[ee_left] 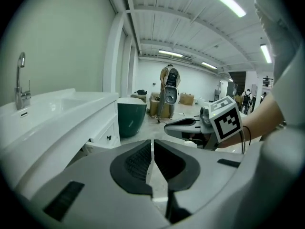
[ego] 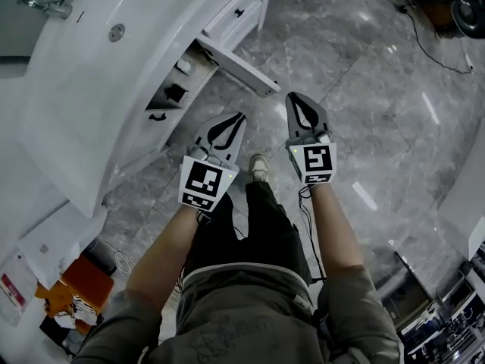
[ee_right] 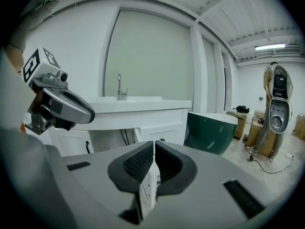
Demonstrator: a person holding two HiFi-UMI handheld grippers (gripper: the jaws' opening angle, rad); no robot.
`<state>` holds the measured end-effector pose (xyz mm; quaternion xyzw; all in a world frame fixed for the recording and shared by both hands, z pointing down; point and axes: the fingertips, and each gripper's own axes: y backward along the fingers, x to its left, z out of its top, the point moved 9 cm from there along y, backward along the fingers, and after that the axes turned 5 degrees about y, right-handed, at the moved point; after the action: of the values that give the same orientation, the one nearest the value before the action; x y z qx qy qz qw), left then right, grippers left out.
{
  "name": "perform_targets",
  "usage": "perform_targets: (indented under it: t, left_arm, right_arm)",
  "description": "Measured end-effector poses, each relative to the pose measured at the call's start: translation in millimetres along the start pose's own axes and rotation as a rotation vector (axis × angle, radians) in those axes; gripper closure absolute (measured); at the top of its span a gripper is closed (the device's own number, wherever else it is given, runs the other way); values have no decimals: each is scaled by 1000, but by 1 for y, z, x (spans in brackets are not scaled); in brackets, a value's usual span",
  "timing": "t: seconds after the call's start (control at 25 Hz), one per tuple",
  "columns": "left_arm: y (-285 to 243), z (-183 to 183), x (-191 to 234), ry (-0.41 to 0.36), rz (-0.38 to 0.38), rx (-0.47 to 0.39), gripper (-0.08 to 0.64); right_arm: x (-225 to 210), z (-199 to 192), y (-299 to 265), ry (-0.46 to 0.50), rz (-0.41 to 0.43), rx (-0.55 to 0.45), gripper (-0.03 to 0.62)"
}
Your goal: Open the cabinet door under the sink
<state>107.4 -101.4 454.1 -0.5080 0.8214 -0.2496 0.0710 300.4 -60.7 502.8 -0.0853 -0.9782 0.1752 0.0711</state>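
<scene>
I am holding both claws out over the grey marble floor [ego: 379,89], in front of the white sink [ego: 91,74] and clear of it. My left gripper [ego: 239,118] is hovering nearer the sink. Its jaws are pressing together with only a thin slit between the ribbed pads [ee_left: 138,160], and nothing is sitting in them. My right gripper [ego: 292,98] is hanging just beside the left one, on the side away from the sink. Its jaws are also closing on nothing, as its own view [ee_right: 153,147] shows.

The cabinet door [ego: 241,67] under the sink is standing swung out from the cabinet front, near my left claw's tips but apart from them. The dark opening [ego: 176,93] behind it is showing below the sink's edge. Neither claw is touching the door.

Past the far end of the sink a dark green tub [ee_left: 131,118] is sitting on the floor. Well beyond that a person [ee_left: 169,92] is standing.
</scene>
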Motion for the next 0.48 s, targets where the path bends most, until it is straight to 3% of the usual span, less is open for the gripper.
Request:
perform_targets:
  t: [0.28, 0.48]
  left_arm:
    - [38, 46, -2, -64, -42, -65, 528]
    - [69, 78, 4, -83, -16, -102, 529]
  right_arm:
    - [9, 88, 25, 38, 23, -79, 558]
    - [18, 144, 38, 22, 36, -127, 560]
